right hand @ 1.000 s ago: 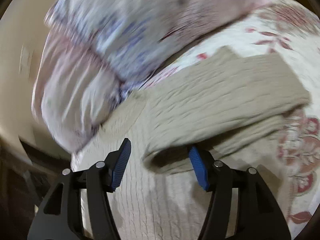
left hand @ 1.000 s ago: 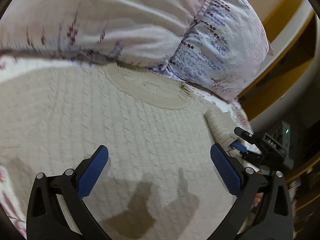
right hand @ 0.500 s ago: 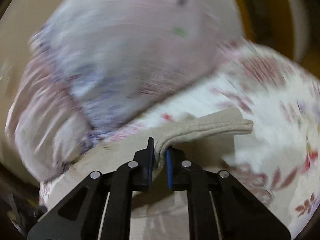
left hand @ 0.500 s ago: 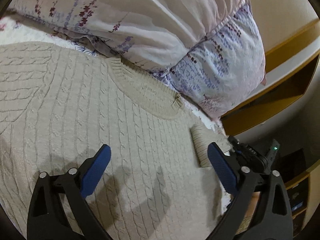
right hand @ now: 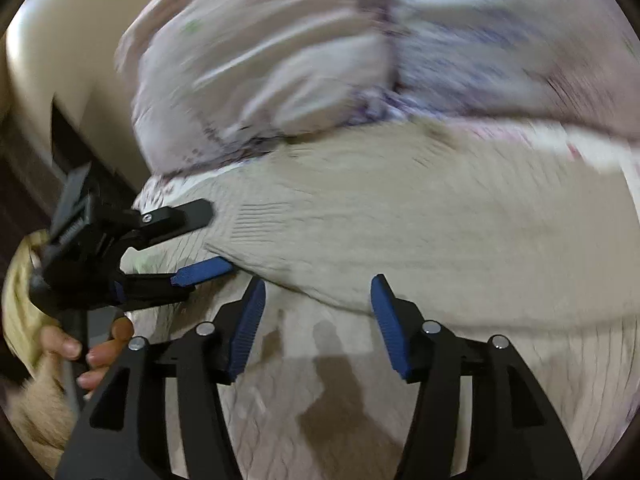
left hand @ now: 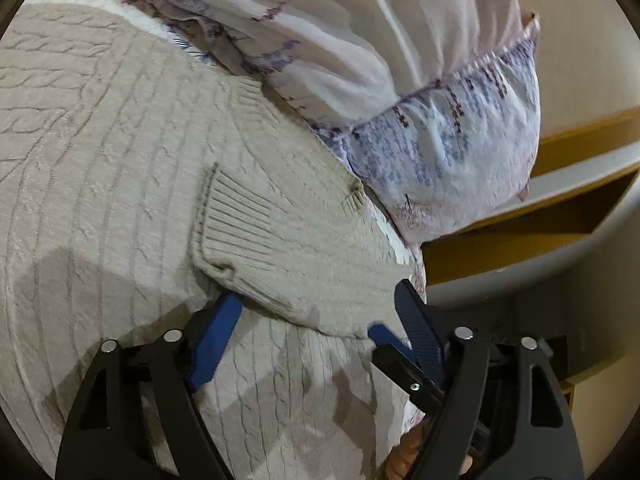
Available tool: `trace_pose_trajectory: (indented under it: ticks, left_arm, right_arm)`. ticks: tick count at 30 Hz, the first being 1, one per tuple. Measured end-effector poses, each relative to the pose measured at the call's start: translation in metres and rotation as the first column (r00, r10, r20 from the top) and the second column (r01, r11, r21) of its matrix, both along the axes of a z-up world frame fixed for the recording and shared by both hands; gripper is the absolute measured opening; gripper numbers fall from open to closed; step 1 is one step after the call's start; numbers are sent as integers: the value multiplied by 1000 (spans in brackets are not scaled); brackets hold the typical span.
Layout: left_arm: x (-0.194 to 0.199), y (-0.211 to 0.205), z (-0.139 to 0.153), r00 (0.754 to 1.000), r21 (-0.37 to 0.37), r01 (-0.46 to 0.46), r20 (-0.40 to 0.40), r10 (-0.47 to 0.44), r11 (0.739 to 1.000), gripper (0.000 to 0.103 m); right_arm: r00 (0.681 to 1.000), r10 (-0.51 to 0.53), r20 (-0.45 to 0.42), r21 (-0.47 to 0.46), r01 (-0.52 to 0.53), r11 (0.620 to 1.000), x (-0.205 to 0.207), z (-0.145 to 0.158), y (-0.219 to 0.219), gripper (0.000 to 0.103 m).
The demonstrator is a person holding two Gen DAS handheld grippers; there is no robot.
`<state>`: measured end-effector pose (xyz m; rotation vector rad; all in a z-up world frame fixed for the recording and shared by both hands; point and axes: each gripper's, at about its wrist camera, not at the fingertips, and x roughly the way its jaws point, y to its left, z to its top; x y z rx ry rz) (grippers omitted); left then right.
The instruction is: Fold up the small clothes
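Note:
A beige cable-knit sweater [left hand: 100, 160] lies spread on the bed, its ribbed neckline against the pillows. One sleeve is folded across the body, its ribbed cuff [left hand: 236, 216] lying on the chest. My left gripper [left hand: 316, 320] is open, its blue pads on either side of the folded sleeve's edge. My right gripper [right hand: 316, 320] is open just in front of the same sleeve [right hand: 400, 240]. The left gripper also shows in the right wrist view [right hand: 208, 240], with its fingers above and below the cuff.
Floral pillows [left hand: 400, 80] are stacked behind the sweater. A wooden bed frame or shelf [left hand: 560, 208] lies to the right. A hand [right hand: 92, 344] holds the left gripper's handle at the bed's edge. The right wrist view is motion-blurred.
The right gripper carried the sleeve across the sweater's body, laid it down and opened. The left gripper moved in to the folded sleeve's edge and narrowed its opening.

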<state>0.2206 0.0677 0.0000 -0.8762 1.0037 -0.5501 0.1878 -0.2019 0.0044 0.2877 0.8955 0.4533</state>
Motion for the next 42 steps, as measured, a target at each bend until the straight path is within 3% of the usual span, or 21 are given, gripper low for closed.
trace_pose_trajectory:
  ticks: [3, 6, 8, 9, 10, 13, 15, 17, 18, 21, 27, 29, 30, 33, 35, 37, 42]
  left_arm:
    - [4, 9, -3, 999, -9, -46, -23, 46, 999, 67]
    - [10, 16, -7, 996, -3, -84, -36, 84, 996, 49]
    - [13, 18, -10, 995, 15, -95, -39, 95, 995, 25]
    - [16, 18, -12, 995, 34, -95, -37, 96, 995, 20]
    - [18, 17, -12, 995, 48, -93, -29, 94, 994, 8]
    - [23, 14, -4, 996, 102, -89, 16, 88, 991, 7]
    - [22, 17, 8, 994, 131, -91, 68, 83, 987, 7]
    - [21, 20, 18, 991, 157, -98, 108, 82, 983, 7]
    - [19, 24, 23, 988, 185, -112, 130, 89, 976, 7]
    - [15, 33, 26, 984, 257, -135, 144, 100, 957, 7]
    - [14, 34, 5, 993, 400, -110, 80, 85, 910, 7]
    - [13, 33, 4, 992, 413, -113, 91, 82, 904, 8]
    - [13, 31, 6, 993, 425, -107, 93, 74, 899, 8]
    - [9, 34, 10, 992, 428, -110, 101, 73, 897, 19]
    - [1, 40, 15, 991, 420, -111, 114, 69, 901, 40]
    - [-13, 50, 22, 988, 398, -120, 135, 72, 909, 51]
    - [-59, 95, 42, 975, 353, -176, 192, 113, 919, 57]
  right_arm:
    - [989, -113, -93, 89, 122, 989, -10, -11, -40, 55]
    - [959, -239, -153, 146, 261, 954, -23, -22, -79, 55]
    - [923, -344, -170, 178, 372, 911, -31, -26, -108, 55]
    - [906, -384, -176, 190, 414, 890, -32, -29, -118, 55]
    - [889, -420, -184, 204, 453, 868, -33, -31, -128, 55]
    - [835, -512, -201, 239, 549, 801, -34, -36, -153, 48]
    - [812, -547, -201, 241, 583, 776, -33, -37, -158, 46]
    - [798, -572, -190, 233, 602, 763, -31, -36, -162, 32]
    - [797, -575, -185, 227, 604, 764, -29, -37, -162, 15]
    - [824, -543, -160, 231, 566, 791, -31, -33, -153, 10]
    - [839, -527, -137, 99, 540, 836, -27, -34, -127, 13]
    - [838, -531, -125, 66, 541, 839, -29, -29, -123, 26]
    - [839, -530, -122, 56, 539, 841, -31, -25, -121, 37]
    - [865, -497, -72, 44, 501, 865, -40, -9, -108, 40]
    - [893, -450, -22, 33, 451, 892, -44, 2, -93, 40]
    - [920, -392, 0, 22, 392, 920, -39, 8, -76, 40]
    - [966, -259, -16, -38, 259, 965, -14, 0, -30, 42]
